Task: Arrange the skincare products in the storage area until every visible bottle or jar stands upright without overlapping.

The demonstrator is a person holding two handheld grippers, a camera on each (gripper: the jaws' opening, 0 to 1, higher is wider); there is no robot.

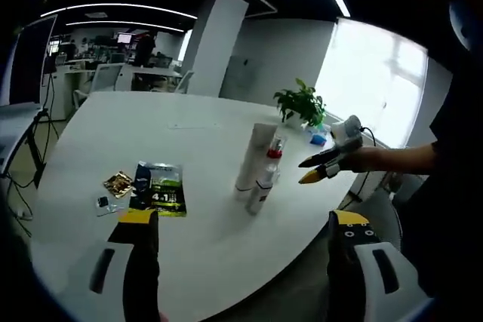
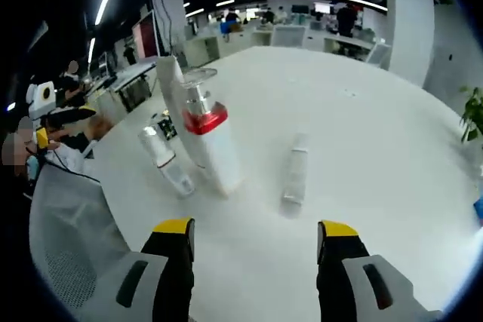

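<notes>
A: Where's your stuff sitting?

B: On the big round white table (image 2: 362, 133). Tall white tube (image 2: 198, 130), red-collared clear-capped spray bottle (image 2: 204, 115) and small silver-capped bottle (image 2: 162, 157) stand bunched at your right gripper's (image 2: 255, 250) 11 o'clock. A clear tube (image 2: 295, 175) lies flat at 12.

A: And the jaws?

B: Both spread, holding nothing. Your left gripper (image 1: 243, 235) hangs back at the table edge, dark green sachet (image 1: 160, 188) at its 11 o'clock.

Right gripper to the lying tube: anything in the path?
Nothing visible. The right gripper is open and the lying tube sits on bare table just ahead between its jaws. The upright bottles stand off to the side.
</notes>
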